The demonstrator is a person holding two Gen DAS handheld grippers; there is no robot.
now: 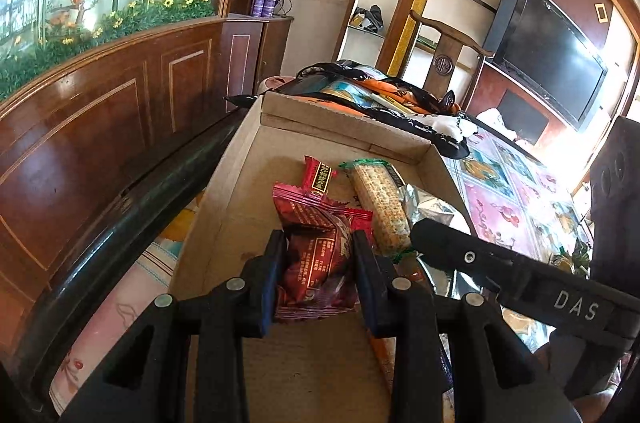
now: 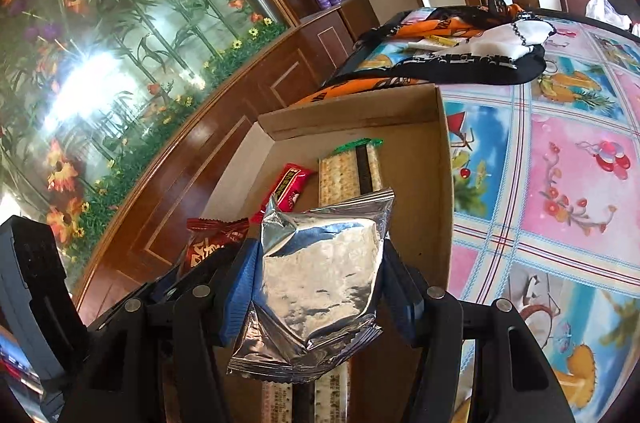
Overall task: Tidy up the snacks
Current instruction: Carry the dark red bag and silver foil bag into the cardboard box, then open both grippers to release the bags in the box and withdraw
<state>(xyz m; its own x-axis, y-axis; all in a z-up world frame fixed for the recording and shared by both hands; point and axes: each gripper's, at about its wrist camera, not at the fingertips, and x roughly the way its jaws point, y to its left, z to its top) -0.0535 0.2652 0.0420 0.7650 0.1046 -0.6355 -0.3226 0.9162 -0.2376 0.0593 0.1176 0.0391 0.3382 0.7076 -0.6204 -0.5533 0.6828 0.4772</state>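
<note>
My left tongs [image 1: 318, 255] are squeezing a dark red crinkly snack packet [image 1: 316, 259]. My right tongs [image 2: 320, 283] are squeezing a shiny silver foil packet [image 2: 316, 287]. Both hang over the flat brown cardboard box [image 2: 444, 191] on the flowery surface [image 2: 560, 183]. I think I am putting snacks in. Next I should lower each and let go. Inside at 12 o'clock I count one long cracker pack [image 2: 352, 171] and one small red bar [image 2: 290, 185].
</note>
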